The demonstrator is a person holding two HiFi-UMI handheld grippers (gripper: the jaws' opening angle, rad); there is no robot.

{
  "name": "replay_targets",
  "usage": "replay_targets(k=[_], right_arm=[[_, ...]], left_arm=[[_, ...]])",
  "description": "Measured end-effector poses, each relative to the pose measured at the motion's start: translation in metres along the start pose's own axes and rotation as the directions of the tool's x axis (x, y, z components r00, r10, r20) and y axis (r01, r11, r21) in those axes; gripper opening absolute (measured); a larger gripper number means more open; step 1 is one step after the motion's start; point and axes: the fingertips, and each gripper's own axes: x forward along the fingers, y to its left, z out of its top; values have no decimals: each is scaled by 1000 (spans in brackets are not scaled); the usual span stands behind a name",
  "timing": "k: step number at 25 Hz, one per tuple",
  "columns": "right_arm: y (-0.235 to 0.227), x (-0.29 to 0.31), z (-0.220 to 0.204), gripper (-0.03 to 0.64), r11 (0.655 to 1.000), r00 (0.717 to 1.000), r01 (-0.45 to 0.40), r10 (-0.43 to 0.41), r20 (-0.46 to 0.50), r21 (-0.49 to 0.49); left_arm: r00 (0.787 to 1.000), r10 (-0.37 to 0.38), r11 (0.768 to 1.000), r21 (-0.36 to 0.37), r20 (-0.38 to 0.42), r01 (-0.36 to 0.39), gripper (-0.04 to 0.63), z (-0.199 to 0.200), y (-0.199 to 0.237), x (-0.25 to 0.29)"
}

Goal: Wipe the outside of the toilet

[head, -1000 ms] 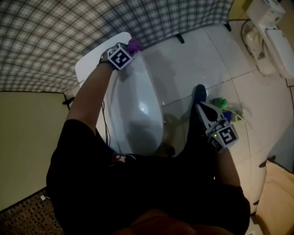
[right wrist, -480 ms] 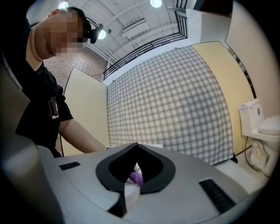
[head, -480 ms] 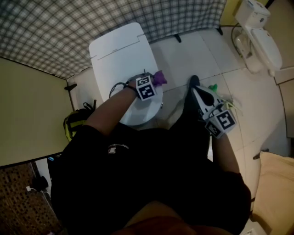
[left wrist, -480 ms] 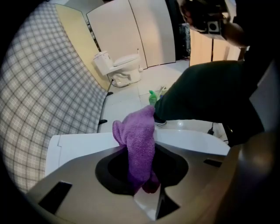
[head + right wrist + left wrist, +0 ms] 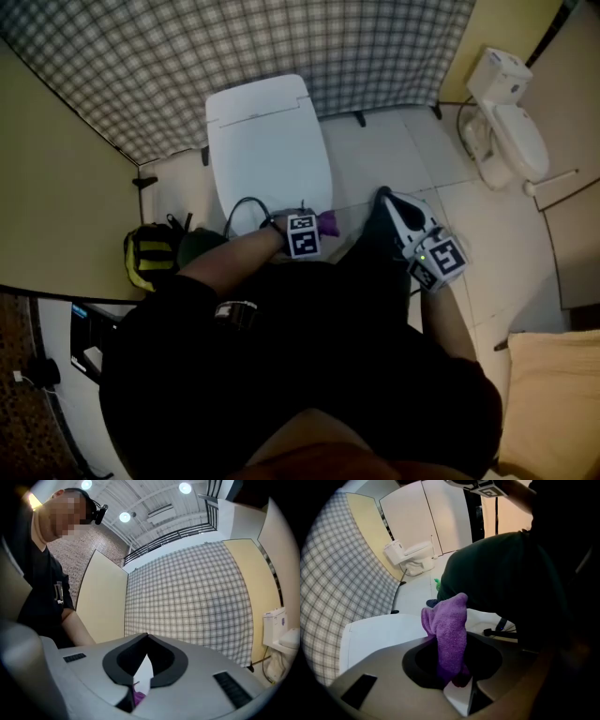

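Note:
The white toilet (image 5: 267,150) stands with its lid down against the plaid wall. My left gripper (image 5: 319,226) is at the toilet's front end, shut on a purple cloth (image 5: 328,223). In the left gripper view the cloth (image 5: 450,618) stands up out of the shut left gripper (image 5: 449,644), with the white lid (image 5: 379,634) just behind it. My right gripper (image 5: 386,199) hangs over the floor tiles to the right of the toilet, apart from it. The right gripper (image 5: 146,637) has its tips touching, and nothing is held between them.
A second white toilet (image 5: 506,131) stands at the far right, also seen in the left gripper view as the far toilet (image 5: 410,557). A yellow and black bag (image 5: 150,255) lies left of the toilet. A beige partition (image 5: 56,187) closes the left side. A small green object (image 5: 437,584) lies on the floor tiles.
My left gripper has carried the purple cloth from the tank end of the toilet to its front end. The head view has pulled back. The right gripper has stayed beside the toilet.

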Motion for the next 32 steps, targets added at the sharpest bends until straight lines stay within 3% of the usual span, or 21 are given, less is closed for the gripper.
replay_targets(k=[2, 4, 6, 8, 11, 14, 17, 20, 24, 28, 30, 32], right_arm=[[9, 1, -2, 5, 1000, 1000, -7, 7, -13, -8], [9, 6, -6, 5, 1000, 1000, -17, 17, -20, -16], [4, 14, -7, 5, 1000, 999, -21, 21, -26, -5], [-2, 24, -5, 5, 999, 999, -20, 21, -44, 33], [3, 38, -5, 5, 996, 997, -27, 34, -73, 91], [12, 64, -28, 5, 995, 994, -53, 61, -95, 81], [16, 99, -50, 5, 993, 989, -93, 100, -108, 72], [13, 122, -61, 5, 990, 987, -100, 111, -119, 96], [-9, 148, -66, 5, 985, 987, -97, 114, -116, 140], [-30, 173, -74, 5, 982, 989, -94, 110, -96, 166], [-45, 177, -75, 5, 981, 990, -95, 111, -92, 167], [-65, 180, -76, 5, 981, 989, -102, 117, -86, 164]], left_arm=[[999, -49, 999, 16, -15, 50, 104, -2, -21, -2], [998, -66, 998, -6, 21, 66, 106, 0, -28, -7], [994, -34, 995, -93, 100, 43, 107, -1, -18, -19], [983, 15, 972, -232, 185, 29, 107, -11, -3, -45], [947, 117, 893, -448, 300, 32, 107, -43, 16, -97], [887, 290, 795, -606, 360, -14, 107, -108, 42, -110], [834, 441, 677, -733, 331, -67, 107, -182, 70, -124], [805, 533, 580, -805, 263, -121, 107, -232, 94, -154], [786, 587, 511, -842, 195, -173, 107, -265, 138, -176], [767, 618, 431, -890, 171, -149, 107, -283, 198, -188], [771, 618, 413, -898, 154, -151, 107, -281, 233, -185], [779, 613, 424, -887, 133, -182, 107, -269, 279, -178]])
